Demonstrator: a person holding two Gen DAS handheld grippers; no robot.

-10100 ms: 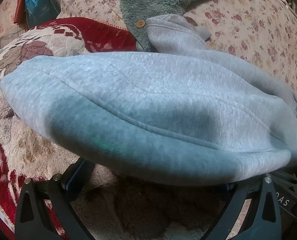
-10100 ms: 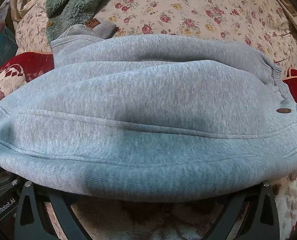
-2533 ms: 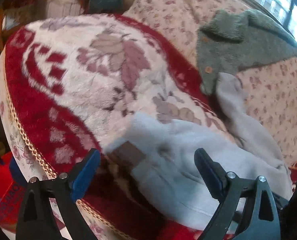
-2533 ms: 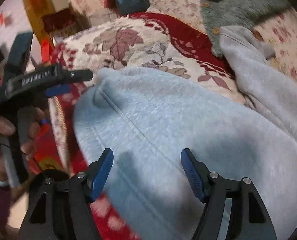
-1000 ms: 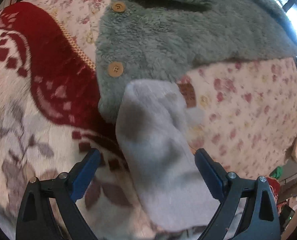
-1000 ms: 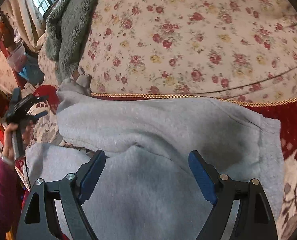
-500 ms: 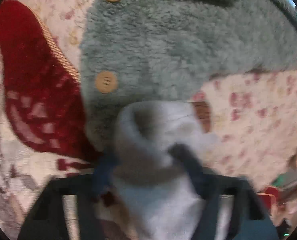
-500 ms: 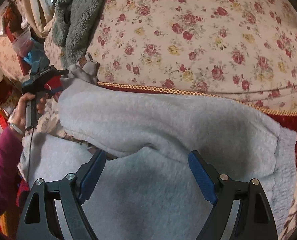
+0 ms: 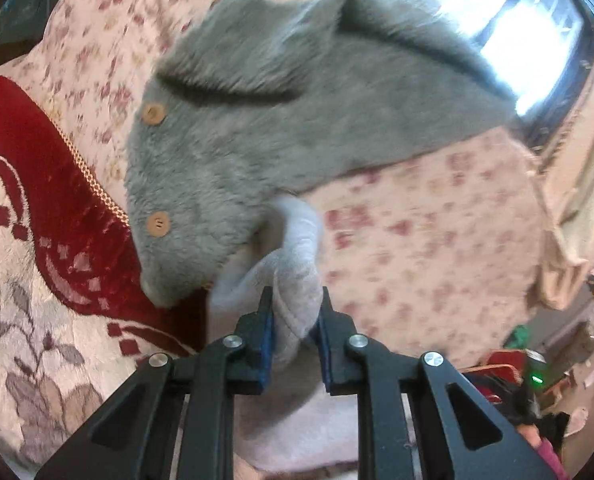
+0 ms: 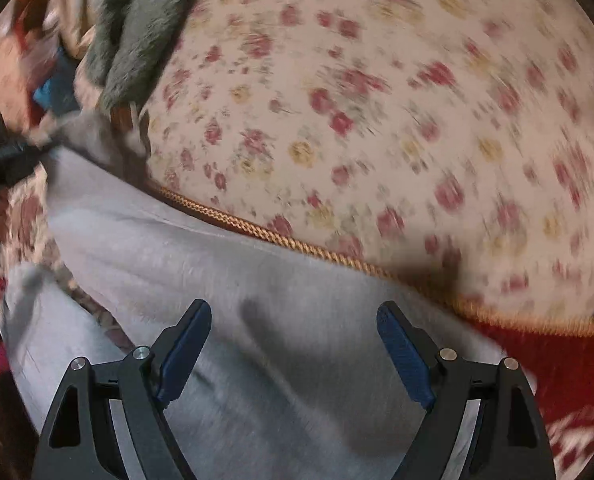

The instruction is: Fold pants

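Closing left gripper (image 9: 294, 307) jaws on grey pants (image 9: 297, 248) cuff.

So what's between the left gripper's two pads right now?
A bunched fold of the grey pants, near the cuff end, sits between the closing pads of the left gripper, which press on it. The left wrist view shows this.

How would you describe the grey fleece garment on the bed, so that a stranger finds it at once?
Start from the floral bedspread. Near the window lies the fleece jacket, grey-green and shaggy. Its round wooden buttons set it apart from the smooth light grey pants touching its lower edge.
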